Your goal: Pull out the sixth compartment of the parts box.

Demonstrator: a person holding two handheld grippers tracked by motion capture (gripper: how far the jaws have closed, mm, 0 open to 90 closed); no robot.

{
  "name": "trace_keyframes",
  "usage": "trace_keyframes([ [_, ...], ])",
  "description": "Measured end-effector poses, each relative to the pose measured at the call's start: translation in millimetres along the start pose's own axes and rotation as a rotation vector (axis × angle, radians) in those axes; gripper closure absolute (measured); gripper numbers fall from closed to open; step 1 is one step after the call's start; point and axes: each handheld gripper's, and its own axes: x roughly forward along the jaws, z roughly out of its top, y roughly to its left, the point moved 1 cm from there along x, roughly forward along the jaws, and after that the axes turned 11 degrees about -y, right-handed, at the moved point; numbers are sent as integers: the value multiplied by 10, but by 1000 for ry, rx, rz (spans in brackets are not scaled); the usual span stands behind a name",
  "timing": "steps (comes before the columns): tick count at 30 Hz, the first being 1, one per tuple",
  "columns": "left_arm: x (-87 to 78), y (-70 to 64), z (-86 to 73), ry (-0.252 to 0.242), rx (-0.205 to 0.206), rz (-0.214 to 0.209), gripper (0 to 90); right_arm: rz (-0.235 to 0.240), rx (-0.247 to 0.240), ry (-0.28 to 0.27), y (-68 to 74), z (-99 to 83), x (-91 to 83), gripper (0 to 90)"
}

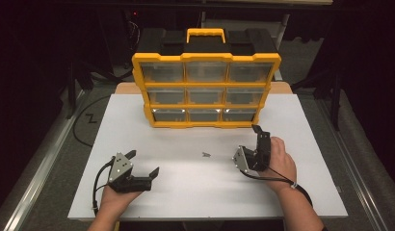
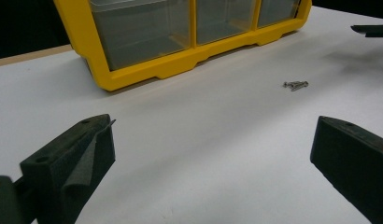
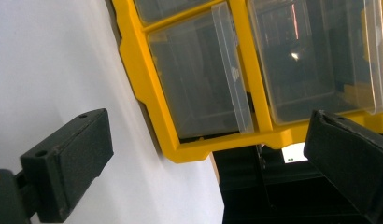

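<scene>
Nine clear drawers (image 1: 205,91) in yellow organizer (image 1: 205,77).

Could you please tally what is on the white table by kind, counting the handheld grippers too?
Yellow organizer: 1
Clear drawers in it: 9
Clusters of small screws: 1
Handheld grippers: 2, left gripper and right gripper
Total: 13

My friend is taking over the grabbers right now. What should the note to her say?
Left gripper: jaws open, holding nothing, low over the white table.
Right gripper: jaws open, holding nothing, turned on its side, aimed at the yellow drawer organizer.
Small screws lie loose on the table between the grippers, in front of the organizer.
Done: nothing picked up yet. All drawers look closed.
Left: probably grab the screws and put them in a drawer.
</scene>
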Motion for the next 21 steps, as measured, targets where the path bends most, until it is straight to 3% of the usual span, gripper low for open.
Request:
trace_keyframes([
  [3,-3,-12,-4,3,19,6,14,9,19,-5,-61,28,8,33],
  [7,-4,-22,-3,-4,29,5,14,5,-3,-3,-148,74,8,41],
  [13,13,-37,-18,-10,26,-7,6,-21,-5,-11,-359,190,34,88],
  [21,17,-47,-24,-25,30,-15,4,-29,-16,7,-530,247,125,136],
])
